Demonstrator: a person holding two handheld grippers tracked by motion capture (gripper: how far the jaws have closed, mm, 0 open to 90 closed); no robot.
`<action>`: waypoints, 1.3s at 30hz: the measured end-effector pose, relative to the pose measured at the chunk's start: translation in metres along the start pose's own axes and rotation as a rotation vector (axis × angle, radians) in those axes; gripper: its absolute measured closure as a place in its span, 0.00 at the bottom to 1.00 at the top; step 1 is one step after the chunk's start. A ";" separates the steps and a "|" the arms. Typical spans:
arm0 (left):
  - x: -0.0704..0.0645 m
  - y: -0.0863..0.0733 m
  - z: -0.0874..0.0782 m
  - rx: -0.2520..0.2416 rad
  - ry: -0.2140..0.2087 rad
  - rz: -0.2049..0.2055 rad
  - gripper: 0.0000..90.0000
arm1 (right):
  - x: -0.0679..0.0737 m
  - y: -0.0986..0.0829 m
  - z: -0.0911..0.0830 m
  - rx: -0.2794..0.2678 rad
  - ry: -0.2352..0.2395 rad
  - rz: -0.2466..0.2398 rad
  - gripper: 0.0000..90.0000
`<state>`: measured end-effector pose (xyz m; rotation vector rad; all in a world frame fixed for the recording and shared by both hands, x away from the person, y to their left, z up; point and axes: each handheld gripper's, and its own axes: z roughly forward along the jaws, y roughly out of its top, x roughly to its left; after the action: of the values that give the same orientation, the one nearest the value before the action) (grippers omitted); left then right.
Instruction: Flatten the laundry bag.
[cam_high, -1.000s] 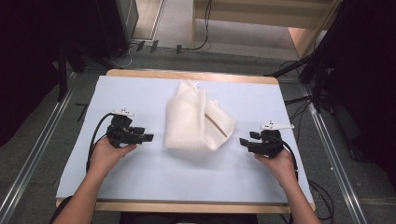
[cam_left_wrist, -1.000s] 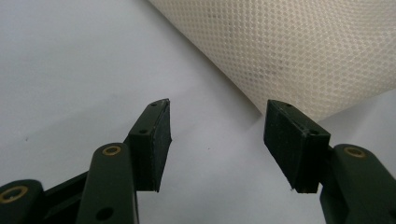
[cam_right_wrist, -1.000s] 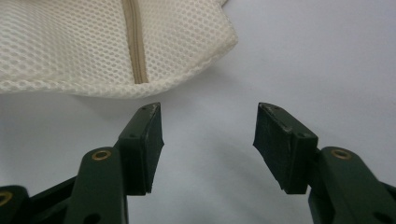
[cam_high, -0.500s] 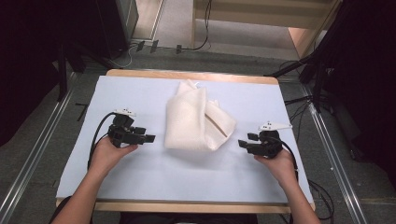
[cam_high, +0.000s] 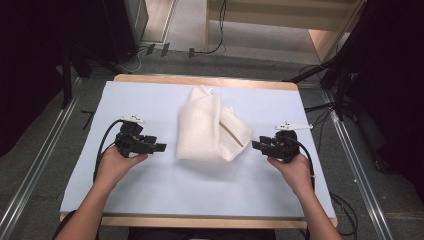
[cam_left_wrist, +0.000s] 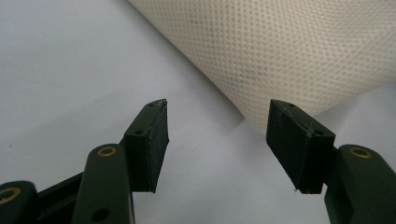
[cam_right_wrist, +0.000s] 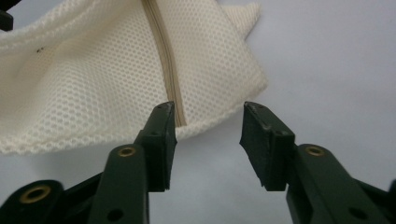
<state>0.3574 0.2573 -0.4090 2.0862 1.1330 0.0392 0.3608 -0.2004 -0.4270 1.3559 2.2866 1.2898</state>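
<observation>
We find the mesh bag (cam_high: 210, 127) lying mid-counter (cam_high: 150, 190). The left claw (cam_high: 161, 147) and right claw (cam_high: 254, 144), both open and empty, have barely shifted in the last second; approach remains unfinished, no grasp made.

High view looks down; both claw views closely face the mesh bag (cam_high: 210, 127).

Cream mesh cloth bag (cam_high: 212, 127), matt pale-blue table cover (cam_high: 150, 185), wooden table edge (cam_high: 200, 221)
</observation>
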 end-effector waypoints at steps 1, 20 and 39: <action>-0.002 0.000 0.000 -0.001 0.003 0.008 0.44 | 0.001 0.002 0.001 -0.004 -0.003 -0.011 0.61; 0.000 -0.006 -0.006 -0.015 0.014 0.000 0.44 | -0.005 0.058 0.065 -0.005 -0.017 -0.126 0.39; 0.001 -0.018 -0.020 -0.035 0.038 -0.031 0.43 | 0.013 0.070 0.108 0.137 0.116 -0.123 0.87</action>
<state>0.3384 0.2758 -0.4063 2.0442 1.1783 0.0836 0.4555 -0.1125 -0.4363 1.1865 2.5345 1.2229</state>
